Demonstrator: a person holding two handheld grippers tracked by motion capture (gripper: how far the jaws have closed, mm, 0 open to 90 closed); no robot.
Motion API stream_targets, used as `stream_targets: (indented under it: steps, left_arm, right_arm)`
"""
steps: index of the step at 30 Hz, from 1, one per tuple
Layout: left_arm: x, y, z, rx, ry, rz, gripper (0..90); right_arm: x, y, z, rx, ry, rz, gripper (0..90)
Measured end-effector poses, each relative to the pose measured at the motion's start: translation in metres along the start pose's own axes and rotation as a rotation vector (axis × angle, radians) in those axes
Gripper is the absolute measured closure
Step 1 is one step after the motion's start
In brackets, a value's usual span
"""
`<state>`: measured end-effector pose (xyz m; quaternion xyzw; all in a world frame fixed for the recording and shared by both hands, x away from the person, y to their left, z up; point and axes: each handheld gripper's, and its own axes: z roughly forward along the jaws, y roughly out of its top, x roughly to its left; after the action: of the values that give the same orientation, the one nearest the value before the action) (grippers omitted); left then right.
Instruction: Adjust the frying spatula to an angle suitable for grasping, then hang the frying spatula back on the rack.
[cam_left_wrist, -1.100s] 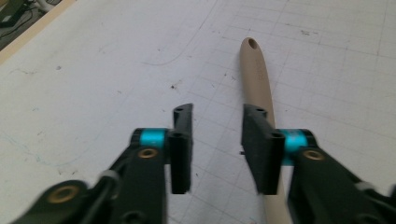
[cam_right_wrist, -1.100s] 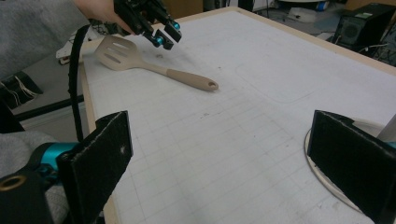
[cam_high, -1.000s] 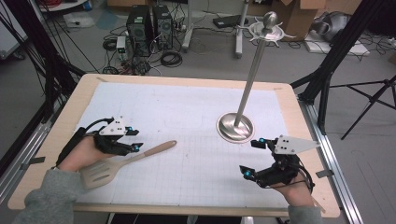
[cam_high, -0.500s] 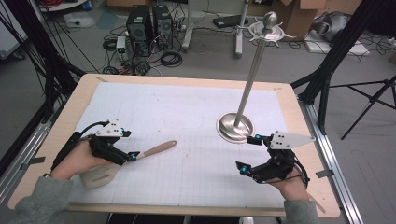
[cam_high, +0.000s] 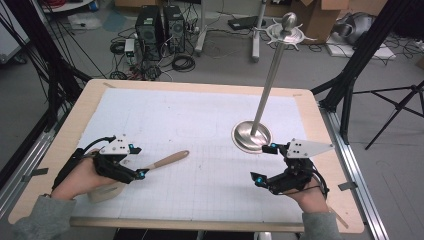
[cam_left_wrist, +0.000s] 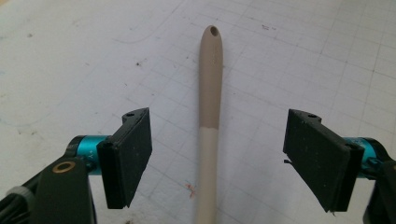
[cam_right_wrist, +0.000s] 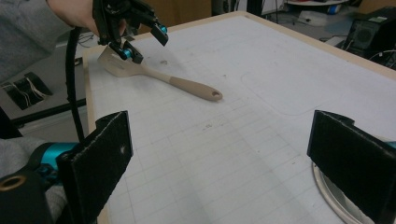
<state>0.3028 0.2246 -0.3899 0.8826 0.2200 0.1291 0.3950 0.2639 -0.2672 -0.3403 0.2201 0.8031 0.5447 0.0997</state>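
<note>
A beige spatula (cam_high: 167, 160) lies flat on the white mat, its handle pointing toward the table's middle. My left gripper (cam_high: 136, 161) hovers over the handle near the blade. In the left gripper view the handle (cam_left_wrist: 210, 84) runs between the two pads (cam_left_wrist: 128, 156) with a clear gap on each side. The jaws have just been closing a little and stand open around the handle. My right gripper (cam_high: 261, 163) is open and holds nothing, just in front of the metal stand's base (cam_high: 251, 136). The right gripper view shows the spatula (cam_right_wrist: 187, 86) and the left gripper (cam_right_wrist: 142, 39) farther off.
A tall metal pole (cam_high: 270, 85) rises from the round base at the right of the mat. The base's rim (cam_right_wrist: 331, 196) lies beside the right jaw. The wooden table edge (cam_high: 200, 86) frames the mat; cables and computer cases lie on the floor beyond.
My left hand has shifted a little toward the near edge and now covers the spatula's blade. The spatula and the right gripper have stayed in place.
</note>
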Motion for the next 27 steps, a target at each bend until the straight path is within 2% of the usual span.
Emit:
stream_targets:
  steps: [10, 16, 18, 27]
  left_arm:
    - [-0.0002, -0.005, -0.003, 0.014, 0.011, 0.004, 27.3]
    - [-0.0013, -0.006, -0.0042, 0.024, 0.003, 0.011, 28.1]
    - [-0.0014, -0.0068, -0.0029, 0.027, 0.002, 0.001, 28.1]
    - [-0.0024, -0.0061, -0.0006, 0.066, -0.008, 0.006, 31.7]
  right_arm:
    - [0.0003, 0.0005, 0.0018, 0.005, 0.004, -0.003, 5.6]
    - [0.0017, 0.0017, 0.0032, 0.005, 0.014, -0.002, 5.6]
    - [0.0011, 0.0017, 0.003, 0.006, 0.012, 0.0, 5.7]
    - [0.0008, 0.0012, 0.0023, 0.005, 0.01, -0.003, 5.7]
